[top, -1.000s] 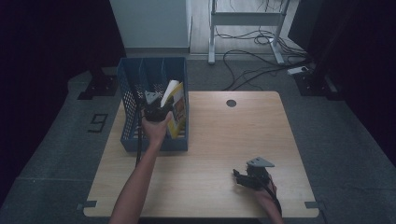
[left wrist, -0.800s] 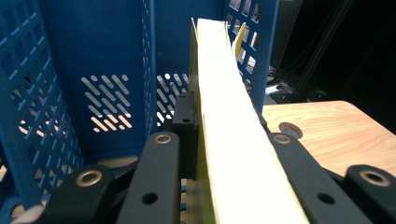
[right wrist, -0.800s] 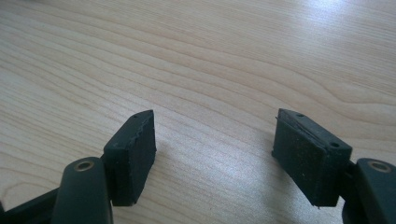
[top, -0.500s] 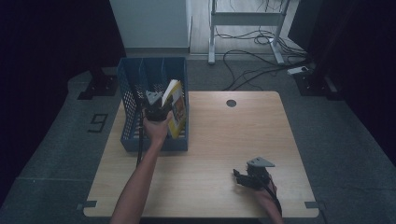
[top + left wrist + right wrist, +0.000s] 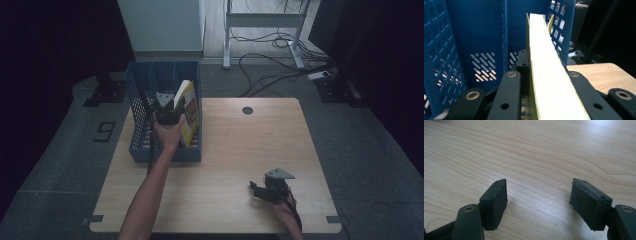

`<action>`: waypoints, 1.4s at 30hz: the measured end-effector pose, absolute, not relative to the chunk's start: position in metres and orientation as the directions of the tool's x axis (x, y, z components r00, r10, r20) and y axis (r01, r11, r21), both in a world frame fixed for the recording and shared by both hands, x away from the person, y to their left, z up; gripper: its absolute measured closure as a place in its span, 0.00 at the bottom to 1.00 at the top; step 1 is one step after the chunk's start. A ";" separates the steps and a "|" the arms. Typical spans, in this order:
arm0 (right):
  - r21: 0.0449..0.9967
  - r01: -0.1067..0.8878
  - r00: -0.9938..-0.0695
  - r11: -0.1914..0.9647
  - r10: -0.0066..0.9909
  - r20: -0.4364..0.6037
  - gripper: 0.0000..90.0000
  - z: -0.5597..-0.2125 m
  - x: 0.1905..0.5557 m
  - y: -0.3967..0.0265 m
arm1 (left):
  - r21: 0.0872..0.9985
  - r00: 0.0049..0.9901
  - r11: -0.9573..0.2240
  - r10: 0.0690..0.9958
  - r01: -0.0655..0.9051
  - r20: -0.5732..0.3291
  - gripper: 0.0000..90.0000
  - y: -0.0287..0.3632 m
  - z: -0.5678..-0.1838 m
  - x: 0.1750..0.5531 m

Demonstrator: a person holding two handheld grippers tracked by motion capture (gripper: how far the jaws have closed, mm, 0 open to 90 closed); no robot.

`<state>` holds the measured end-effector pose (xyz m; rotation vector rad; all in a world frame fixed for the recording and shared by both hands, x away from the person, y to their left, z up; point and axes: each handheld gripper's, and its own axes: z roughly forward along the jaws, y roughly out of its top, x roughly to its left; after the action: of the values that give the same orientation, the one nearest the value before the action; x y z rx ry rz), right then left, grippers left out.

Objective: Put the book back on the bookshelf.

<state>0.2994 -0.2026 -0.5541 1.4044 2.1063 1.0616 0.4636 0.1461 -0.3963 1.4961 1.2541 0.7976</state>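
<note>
A: Now, any legible print on the yellow book (image 5: pixel 188 114)?

B: None; cover marks too small. Left gripper (image 5: pixel 169 116) pinches the book upright inside the blue file rack (image 5: pixel 145 90). Right gripper (image 5: pixel 260 190) rests on the wooden table (image 5: pixel 240 145), jaws spread, nothing between.

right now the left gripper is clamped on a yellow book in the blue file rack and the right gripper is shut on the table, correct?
Not quite: the right gripper is open, its jaws standing apart over the bare table, as the right gripper view shows. The left gripper is indeed clamped on the yellow book in the blue file rack.
</note>
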 end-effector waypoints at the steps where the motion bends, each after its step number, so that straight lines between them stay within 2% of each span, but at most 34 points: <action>1: 0.768 0.606 -0.419 0.207 0.904 0.086 0.32 -0.554 0.299 -0.203 | 0.951 0.246 0.020 0.964 0.309 -0.100 0.84 0.145 -0.396 0.465; 18: 0.769 0.610 -0.420 0.190 0.901 0.111 0.32 -0.554 0.300 -0.205 | 0.952 0.191 0.006 0.979 0.306 -0.068 0.84 0.135 -0.401 0.490; 42: 0.770 0.609 -0.422 0.192 0.900 0.110 0.32 -0.554 0.301 -0.206 | 0.959 0.135 0.006 0.990 0.282 -0.047 0.84 0.128 -0.415 0.499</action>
<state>0.3006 -0.2060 -0.5541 1.4176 2.1069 1.0916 0.4987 0.1277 -0.4148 1.4572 1.3170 0.9350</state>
